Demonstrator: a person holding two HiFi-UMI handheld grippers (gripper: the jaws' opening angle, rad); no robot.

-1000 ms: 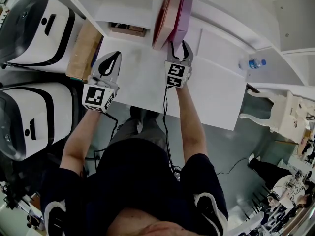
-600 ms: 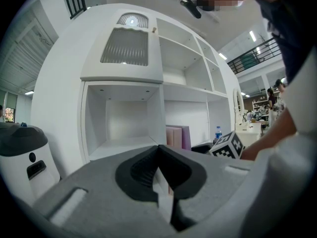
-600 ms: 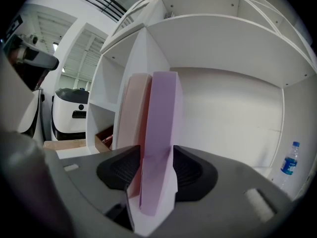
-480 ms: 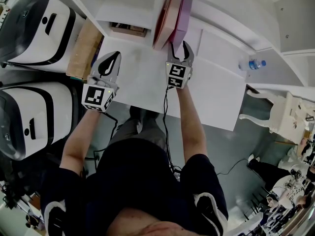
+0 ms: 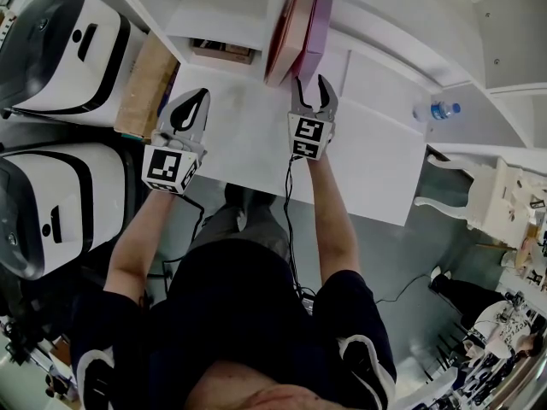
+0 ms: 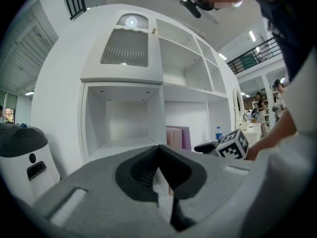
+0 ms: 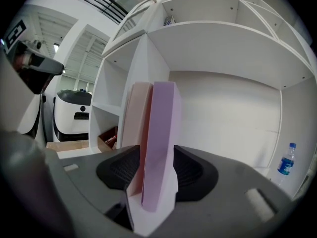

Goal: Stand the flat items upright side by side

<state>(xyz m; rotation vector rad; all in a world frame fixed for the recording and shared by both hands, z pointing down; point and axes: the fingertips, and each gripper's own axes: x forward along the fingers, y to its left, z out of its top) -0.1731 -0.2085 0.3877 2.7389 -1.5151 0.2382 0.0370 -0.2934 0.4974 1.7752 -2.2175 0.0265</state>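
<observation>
Right gripper view: right gripper, jaws apart, straddles upright purple book beside pink book; best backed out straight. Left gripper closed, empty.

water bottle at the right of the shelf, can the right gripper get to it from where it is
Probably yes. The water bottle stands alone in the same open compartment, right of the purple item; nothing lies between. The right gripper first has to leave that item.

A white shelving unit above grey floor.
</observation>
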